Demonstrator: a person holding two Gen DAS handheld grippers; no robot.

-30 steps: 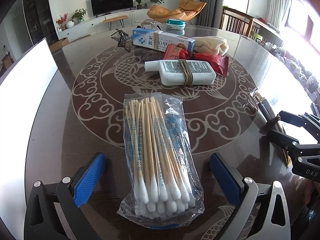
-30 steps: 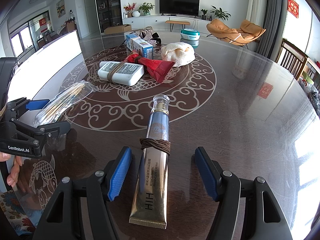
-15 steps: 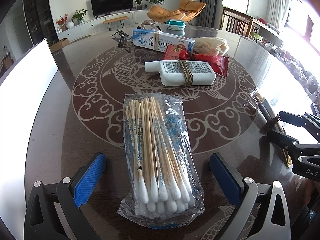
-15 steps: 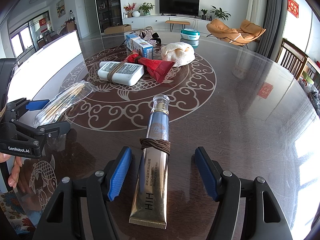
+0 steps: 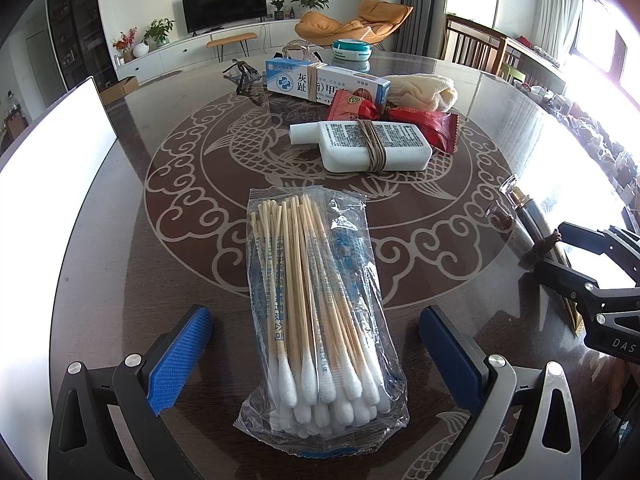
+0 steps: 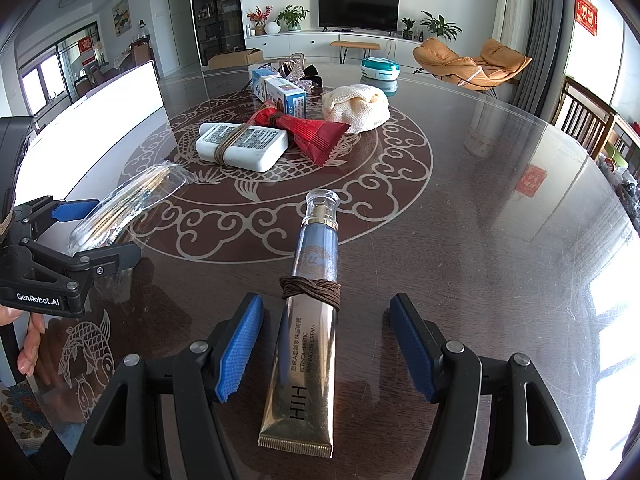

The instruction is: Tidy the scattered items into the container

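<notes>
A clear plastic packet of wooden-stemmed cotton swabs lies flat on the dark glossy counter with a pale fish-and-cloud pattern, lengthwise between the blue-padded jaws of the left claw. The jaws stand wide, with a gap to the packet on each side, so nothing is gripped yet; the packet appears to be lined up along the claw's axis so that a closing pinch would take it across its narrow width.

In the same way, a gold and blue cream tube with a clear cap, wound with a brown cord, lies between the open jaws of the right claw, cap pointing away; neither pad is seen to touch it. Both claws are tilted down toward the counter, as would suit a pickup of low, flat things.

Farther ahead of both claws, a cluster is gathered at the middle of the pattern: a white flat bottle bound with a band, a red foil sachet just behind it, a blue and white carton and a cream knitted cloth. A teal round tin stands beyond these.

A white-walled container is seen to the left of the left claw; judged from its nearness, it is where the items are meant to go. Nothing is seen to have been lifted so far.
</notes>
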